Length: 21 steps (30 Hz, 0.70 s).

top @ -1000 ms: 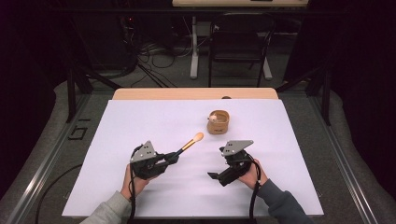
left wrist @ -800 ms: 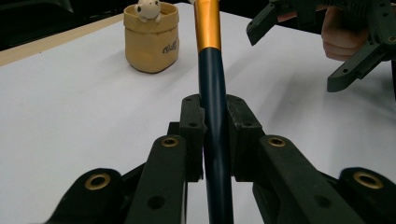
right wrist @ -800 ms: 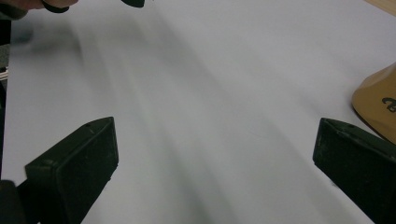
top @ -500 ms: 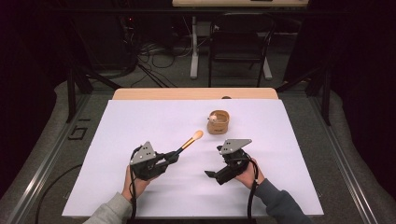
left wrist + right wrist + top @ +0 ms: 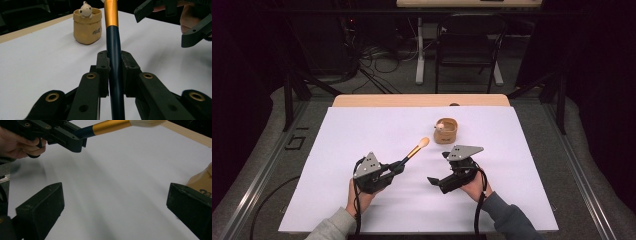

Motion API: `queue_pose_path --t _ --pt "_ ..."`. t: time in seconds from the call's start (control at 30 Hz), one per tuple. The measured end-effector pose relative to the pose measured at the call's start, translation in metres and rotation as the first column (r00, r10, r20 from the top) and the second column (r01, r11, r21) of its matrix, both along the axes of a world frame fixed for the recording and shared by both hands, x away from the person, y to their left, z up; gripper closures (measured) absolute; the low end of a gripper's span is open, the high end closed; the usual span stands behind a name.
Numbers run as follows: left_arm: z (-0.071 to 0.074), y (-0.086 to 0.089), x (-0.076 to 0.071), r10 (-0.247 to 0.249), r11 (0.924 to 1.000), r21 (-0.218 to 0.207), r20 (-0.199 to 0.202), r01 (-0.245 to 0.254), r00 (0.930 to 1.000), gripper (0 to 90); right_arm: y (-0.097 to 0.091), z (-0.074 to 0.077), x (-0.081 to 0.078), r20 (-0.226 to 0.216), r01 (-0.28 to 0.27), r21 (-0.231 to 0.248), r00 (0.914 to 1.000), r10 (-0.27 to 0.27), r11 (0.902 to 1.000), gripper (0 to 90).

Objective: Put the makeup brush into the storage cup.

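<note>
- Left gripper (image 5: 398, 167), from the high view, clamps a brush (image 5: 414, 152); its tip points ahead toward the pot (image 5: 446, 130). Pickup looks done; any placing is left.
- Left gripper view: jaws pinch the handle, pot ahead-left.
- Right gripper (image 5: 115, 207), in its own view, gapes, holding 0 items.

We see our right gripper (image 5: 115, 212) with jaws spread wide over the white table (image 5: 120, 182). Beyond, the left gripper (image 5: 78, 138) clamps a brush (image 5: 112, 127); a tan pot (image 5: 202, 181) sits right.
</note>
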<state>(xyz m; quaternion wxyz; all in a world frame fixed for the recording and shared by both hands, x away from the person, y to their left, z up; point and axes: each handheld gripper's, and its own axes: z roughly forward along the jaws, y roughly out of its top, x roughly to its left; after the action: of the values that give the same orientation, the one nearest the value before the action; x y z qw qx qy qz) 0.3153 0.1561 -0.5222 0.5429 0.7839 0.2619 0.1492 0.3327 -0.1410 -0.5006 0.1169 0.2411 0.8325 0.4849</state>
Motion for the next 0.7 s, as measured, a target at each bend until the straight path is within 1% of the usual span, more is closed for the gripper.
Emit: queue_pose_path --t 0.07,0.17,0.2,0.33,0.37,0.4,0.43,0.47,0.5,0.57,0.63,0.7 --pt "-0.001 -0.001 0.001 0.002 1.0 -0.001 -0.002 -0.002 1.0 79.2 0.002 0.0 0.002 -0.005 0.009 0.006 0.9999 -0.009 0.9999 0.6" --pt "-0.002 -0.002 0.001 0.003 1.0 -0.006 -0.007 -0.003 1.0 79.2 0.004 0.002 0.005 -0.023 0.019 0.037 0.9996 -0.018 0.9991 0.0" --pt "-0.002 -0.002 0.0 0.007 1.0 0.0 -0.003 -0.007 1.0 79.2 0.005 0.002 0.005 -0.03 0.018 0.05 0.9994 -0.016 0.9986 0.0" --pt "-0.003 -0.003 0.001 0.015 0.9999 -0.006 -0.005 -0.015 0.9999 79.1 0.008 0.004 0.008 -0.034 0.026 0.075 0.9992 -0.023 0.9969 0.0" --pt "-0.003 -0.003 0.002 0.01 0.9998 -0.017 -0.009 -0.01 0.9999 79.1 0.009 0.005 0.008 -0.039 0.026 0.087 0.999 -0.023 0.9959 0.0" --pt "-0.004 -0.002 0.003 -0.005 0.9994 -0.035 -0.019 0.004 0.9998 79.2 0.01 0.005 0.009 -0.049 0.029 0.102 0.9985 -0.024 0.9943 0.2" --pt "-0.004 -0.003 0.002 0.013 0.9991 -0.041 -0.015 -0.014 0.9998 79.2 0.011 0.006 0.009 -0.054 0.042 0.122 0.9979 -0.035 0.9916 2.1" --pt "-0.004 -0.004 0.002 0.015 0.9989 -0.045 -0.015 -0.016 0.9998 79.2 0.011 0.008 0.01 -0.066 0.042 0.139 0.9973 -0.033 0.9894 5.2" --pt "-0.004 -0.004 0.001 0.022 0.9988 -0.044 -0.014 -0.022 0.9997 79.2 0.013 0.009 0.009 -0.07 0.053 0.155 0.9966 -0.042 0.9865 7.0" --pt "-0.005 -0.006 0.001 0.027 0.9986 -0.045 -0.02 -0.027 0.9995 79.2 0.016 0.012 0.009 -0.071 0.058 0.181 0.9964 -0.046 0.9818 14.1" --pt "-0.005 -0.007 0.001 0.02 0.9988 -0.044 -0.018 -0.021 0.9996 79.2 0.02 0.014 0.009 -0.06 0.075 0.18 0.9961 -0.065 0.9808 15.6" --pt "-0.005 -0.008 0.0 0.023 0.9989 -0.041 -0.01 -0.023 0.9997 79.2 0.023 0.014 0.009 -0.061 0.088 0.179 0.9951 -0.078 0.98 18.5"
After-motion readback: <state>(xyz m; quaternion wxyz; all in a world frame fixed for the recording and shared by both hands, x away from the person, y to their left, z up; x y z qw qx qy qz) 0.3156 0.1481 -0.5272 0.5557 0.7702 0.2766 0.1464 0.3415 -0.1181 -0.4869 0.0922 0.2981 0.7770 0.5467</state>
